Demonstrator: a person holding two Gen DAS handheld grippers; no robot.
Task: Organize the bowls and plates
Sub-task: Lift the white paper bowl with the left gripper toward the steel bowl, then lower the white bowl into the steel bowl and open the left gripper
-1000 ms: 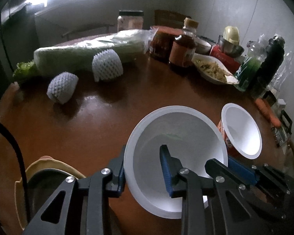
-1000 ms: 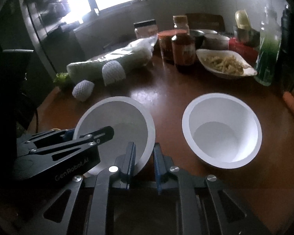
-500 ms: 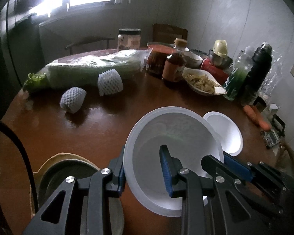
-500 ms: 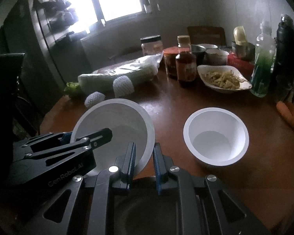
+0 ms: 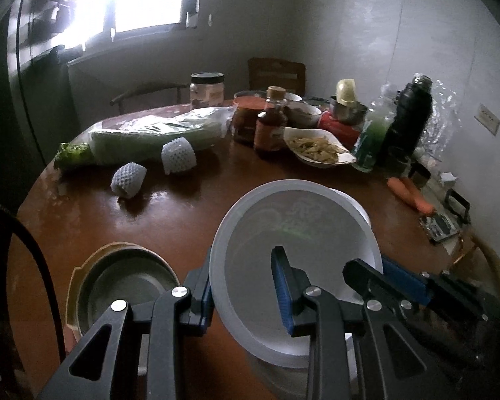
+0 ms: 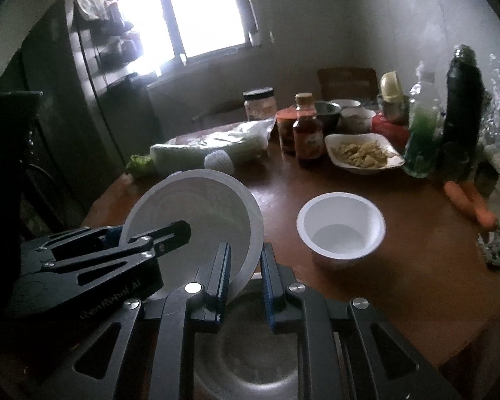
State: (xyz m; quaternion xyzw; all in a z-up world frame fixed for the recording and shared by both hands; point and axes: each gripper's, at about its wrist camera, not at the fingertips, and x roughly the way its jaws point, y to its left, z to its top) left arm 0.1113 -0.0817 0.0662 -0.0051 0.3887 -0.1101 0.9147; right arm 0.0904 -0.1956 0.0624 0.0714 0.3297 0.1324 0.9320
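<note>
A large white bowl [image 5: 296, 226] is held in the air, tilted, between both grippers. My left gripper [image 5: 246, 283] is shut on its left rim. My right gripper [image 6: 245, 266] is shut on its right rim; the bowl also shows in the right wrist view [image 6: 196, 206]. A second white bowl [image 6: 341, 230] stands upright on the brown table to the right. In the left wrist view only its rim [image 5: 353, 200] shows behind the held bowl. A metal bowl [image 5: 123, 280] in a tan dish sits on the table at the lower left.
The round brown table [image 5: 190, 213] carries a wrapped cabbage [image 5: 156, 133], two white foam nets [image 5: 128, 180], jars, a sauce bottle [image 5: 271, 123], a dish of food [image 5: 320, 148], a green bottle, a black flask [image 5: 406, 120] and carrots [image 5: 410, 193] at the right.
Both grippers have risen and drawn back with the large white bowl. The table and the second bowl look farther away, and the held bowl now covers most of the second bowl in the left view.
</note>
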